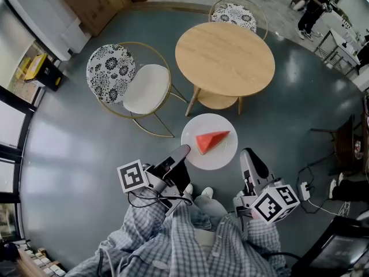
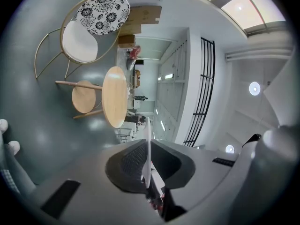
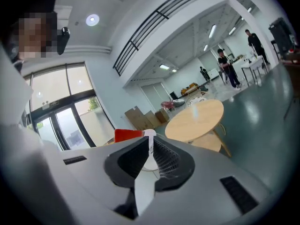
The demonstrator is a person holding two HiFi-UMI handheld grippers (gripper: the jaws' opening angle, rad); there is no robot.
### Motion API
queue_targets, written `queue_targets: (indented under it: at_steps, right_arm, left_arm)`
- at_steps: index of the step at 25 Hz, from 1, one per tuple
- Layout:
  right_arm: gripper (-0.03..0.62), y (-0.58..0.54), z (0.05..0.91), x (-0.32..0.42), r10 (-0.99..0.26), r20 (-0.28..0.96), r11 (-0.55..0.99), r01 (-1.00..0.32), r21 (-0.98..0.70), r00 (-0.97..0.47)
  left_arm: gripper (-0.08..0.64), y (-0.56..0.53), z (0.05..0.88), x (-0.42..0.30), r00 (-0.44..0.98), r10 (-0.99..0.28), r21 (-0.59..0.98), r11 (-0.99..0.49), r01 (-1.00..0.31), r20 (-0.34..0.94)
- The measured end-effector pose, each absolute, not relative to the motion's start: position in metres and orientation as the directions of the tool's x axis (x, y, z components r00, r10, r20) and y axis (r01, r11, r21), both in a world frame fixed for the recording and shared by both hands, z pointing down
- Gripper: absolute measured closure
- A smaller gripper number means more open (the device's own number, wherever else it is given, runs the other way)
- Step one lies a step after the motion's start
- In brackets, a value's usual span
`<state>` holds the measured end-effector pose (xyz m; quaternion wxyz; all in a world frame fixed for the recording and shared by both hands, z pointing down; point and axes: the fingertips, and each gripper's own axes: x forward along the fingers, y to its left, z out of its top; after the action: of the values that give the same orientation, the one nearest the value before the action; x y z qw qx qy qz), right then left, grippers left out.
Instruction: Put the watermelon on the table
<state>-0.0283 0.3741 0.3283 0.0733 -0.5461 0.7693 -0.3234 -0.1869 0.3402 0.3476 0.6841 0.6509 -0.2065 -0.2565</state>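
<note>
Much of the head view was grey floor (image 1: 69, 149), with a round wooden counter (image 1: 225, 56) standing on it, its top bare. Two chairs (image 1: 130, 79) with gold wire frames and black-and-white patterned cushions stood by the counter, one at its left and one behind it. Nearer the person, a white plate (image 1: 199, 152) hung in the air above the floor, short of the counter's near edge and apart from it. The left gripper (image 1: 180, 153) had its jaws narrowed onto the plate's left rim, and the right gripper (image 1: 248, 154) pinched the right rim the same way. A red wedge of watermelon (image 1: 212, 140) lay on the plate, its tip pointing left.
</note>
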Motion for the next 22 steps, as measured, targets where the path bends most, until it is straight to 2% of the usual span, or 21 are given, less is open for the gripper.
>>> queue_targets:
  at_steps: [5,10,16,18,22]
  right_arm:
    - [0.568,0.374,0.339,-0.034,-0.870,0.227,0.129,-0.646,-0.752,-0.438]
    - [0.485,0.376,0.346,-0.040,-0.842,0.215,0.118,-0.557,-0.822,-0.496]
    - [0.489,0.375,0.343,-0.043,-0.822,0.185,0.161,-0.530,-0.832,-0.539]
    - [0.518,0.375,0.343,-0.040,-0.822,0.187,0.167,-0.542,-0.824,-0.537]
    - [0.522,0.375,0.341,-0.034,-0.823,0.171,0.178,-0.532,-0.828,-0.542]
  left_arm:
    - [0.537,0.339,0.349,-0.187,0.781,-0.623,0.997,0.014,0.080,-0.053]
    - [0.537,0.340,0.349,-0.182,0.776,-0.627,0.997,0.006,0.080,-0.059]
    - [0.537,0.340,0.347,-0.175,0.778,-0.626,0.996,0.008,0.085,-0.062]
    - [0.537,0.341,0.348,-0.173,0.776,-0.627,0.996,0.011,0.090,-0.063]
    - [0.537,0.343,0.348,-0.167,0.773,-0.631,0.995,0.011,0.097,-0.068]
